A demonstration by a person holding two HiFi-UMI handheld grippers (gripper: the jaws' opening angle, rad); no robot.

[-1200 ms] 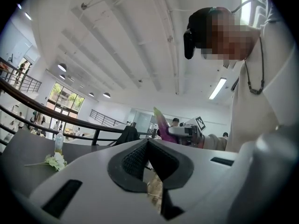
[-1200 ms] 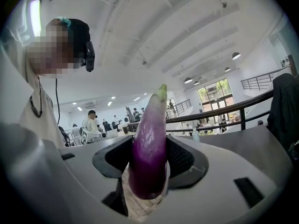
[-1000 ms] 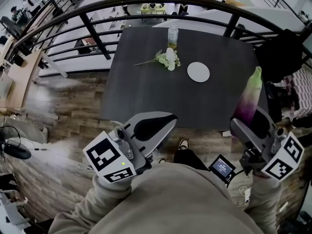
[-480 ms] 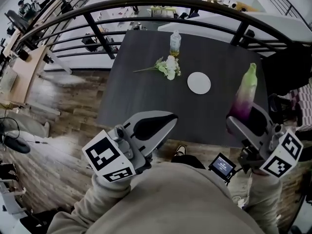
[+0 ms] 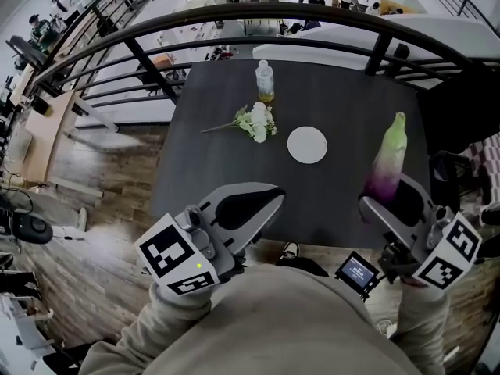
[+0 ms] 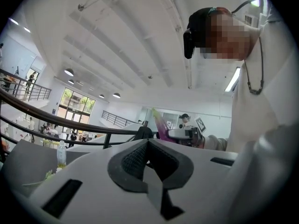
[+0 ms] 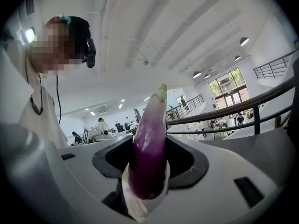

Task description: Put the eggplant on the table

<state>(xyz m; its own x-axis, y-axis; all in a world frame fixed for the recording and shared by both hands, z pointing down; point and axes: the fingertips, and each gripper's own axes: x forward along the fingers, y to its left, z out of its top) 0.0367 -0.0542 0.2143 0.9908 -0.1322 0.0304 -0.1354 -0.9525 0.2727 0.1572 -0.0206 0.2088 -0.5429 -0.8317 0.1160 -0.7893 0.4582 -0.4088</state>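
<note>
A long purple eggplant (image 5: 388, 162) with a pale green tip stands upright in my right gripper (image 5: 375, 203), which is shut on its lower end. It hangs over the front right part of the dark table (image 5: 226, 162). In the right gripper view the eggplant (image 7: 149, 143) fills the gap between the pads of the right gripper (image 7: 148, 174). My left gripper (image 5: 262, 201) is shut with nothing in it, at the table's near edge. The left gripper view shows the left gripper (image 6: 148, 158) with its pads together, and the eggplant (image 6: 161, 125) off to its right.
On the table lie a white plate (image 5: 307, 144), a bunch of white flowers (image 5: 254, 121) and a clear bottle (image 5: 266, 82) near the far edge. A black railing (image 5: 156, 14) curves behind the table. A dark chair (image 5: 461, 108) stands at the right, and a small screen (image 5: 358, 272) hangs by my waist.
Both grippers have come closer to the table, and the table and its things sit lower and more to the left in view. The eggplant stays upright in the right gripper.
</note>
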